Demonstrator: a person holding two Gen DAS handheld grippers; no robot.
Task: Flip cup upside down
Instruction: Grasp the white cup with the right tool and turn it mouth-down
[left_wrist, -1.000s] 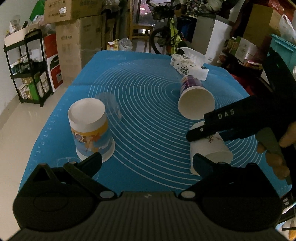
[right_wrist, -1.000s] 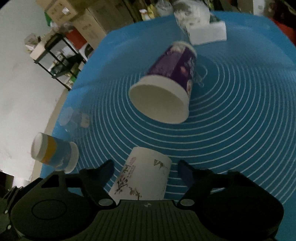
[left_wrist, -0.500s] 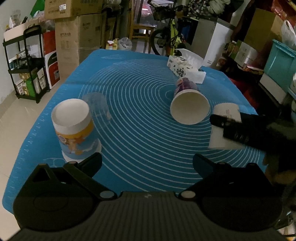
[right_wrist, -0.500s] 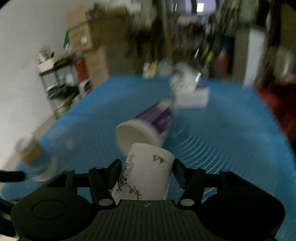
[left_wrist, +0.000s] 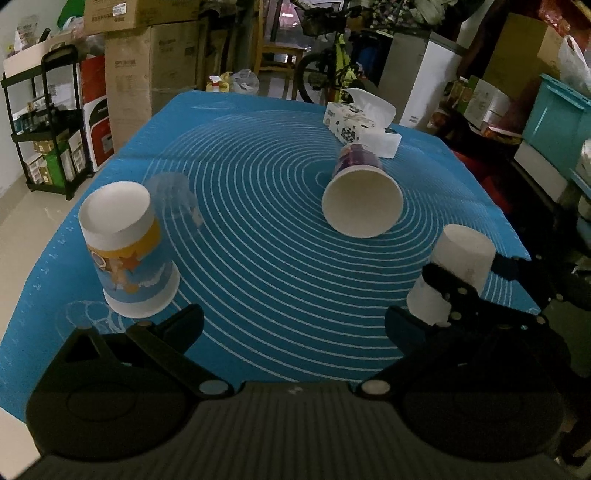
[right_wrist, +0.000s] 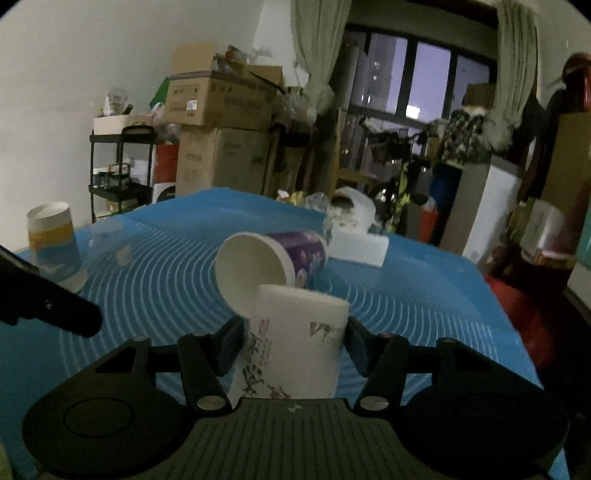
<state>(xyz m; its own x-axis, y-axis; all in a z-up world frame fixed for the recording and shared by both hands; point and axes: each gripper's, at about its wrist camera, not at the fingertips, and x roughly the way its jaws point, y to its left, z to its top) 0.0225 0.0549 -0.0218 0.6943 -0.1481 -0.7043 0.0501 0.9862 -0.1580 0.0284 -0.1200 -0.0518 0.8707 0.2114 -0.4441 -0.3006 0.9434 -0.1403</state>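
The white cup (right_wrist: 295, 343) is held between the jaws of the right gripper (right_wrist: 293, 343), closed end up and mouth down toward the blue mat (left_wrist: 280, 266), at the near right of the surface. A second ago it was being grasped lying low near the mat with the right wrist view angled down at the surface; half a second ago it was being swung through a blurred turn; now the view is level and the cup stands nearly upright in the grip, slightly tilted. By this the flip itself is judged to be essentially done, with only the setting down and the release left. Whether the rim already touches the mat cannot be told, since the gripper body hides it. The left gripper (left_wrist: 293, 325) hovers at the near edge, its jaws spread wide and holding nothing. The purple cup (left_wrist: 360, 195) lies on its side mid-mat, mouth toward the near side, unchanged, and the yellow-banded cup (left_wrist: 127, 251) stands inverted at the left, beside a clear cup (left_wrist: 173, 195).
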